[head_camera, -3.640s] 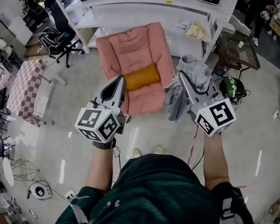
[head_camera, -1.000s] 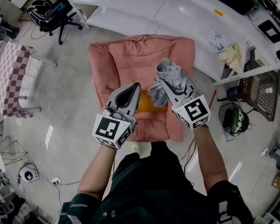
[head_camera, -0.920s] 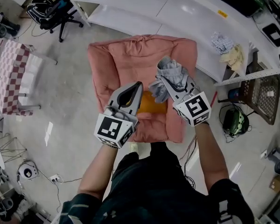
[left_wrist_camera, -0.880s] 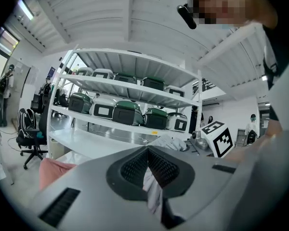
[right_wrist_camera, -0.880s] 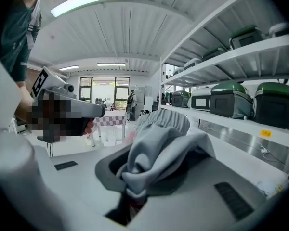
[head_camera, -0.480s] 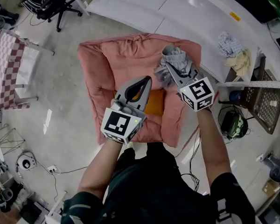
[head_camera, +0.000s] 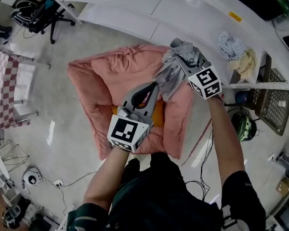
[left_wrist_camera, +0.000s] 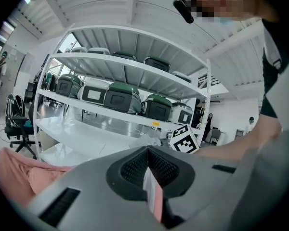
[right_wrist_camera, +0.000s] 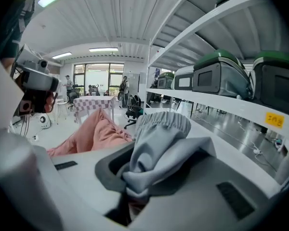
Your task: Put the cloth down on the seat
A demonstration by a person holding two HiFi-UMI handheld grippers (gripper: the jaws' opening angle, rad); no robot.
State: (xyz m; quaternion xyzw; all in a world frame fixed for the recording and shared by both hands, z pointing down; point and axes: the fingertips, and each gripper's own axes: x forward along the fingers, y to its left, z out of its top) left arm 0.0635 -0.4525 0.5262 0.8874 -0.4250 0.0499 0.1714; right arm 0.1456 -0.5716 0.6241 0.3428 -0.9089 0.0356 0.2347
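Observation:
A pink padded seat [head_camera: 111,81] lies on the floor with an orange cushion [head_camera: 157,120] on it, partly hidden by my left gripper. My right gripper [head_camera: 184,56] is shut on a grey cloth [head_camera: 172,73], which hangs bunched over the seat's far right corner. In the right gripper view the cloth [right_wrist_camera: 159,141] fills the jaws of the right gripper [right_wrist_camera: 135,189], with the seat [right_wrist_camera: 89,134] behind it. My left gripper [head_camera: 151,88] hovers over the middle of the seat, shut and empty. In its own view the left gripper [left_wrist_camera: 147,173] has its jaws together.
A white shelf rack [head_camera: 183,11] runs behind the seat, with two loose cloths [head_camera: 231,44] on its low shelf. An office chair [head_camera: 33,11] and a checked table [head_camera: 5,85] stand at the left. A brown crate [head_camera: 274,95] and cables [head_camera: 202,158] lie at the right.
My right gripper has carried the grey cloth from beside the seat's right edge to over its far right corner. The left gripper has stayed shut over the seat.

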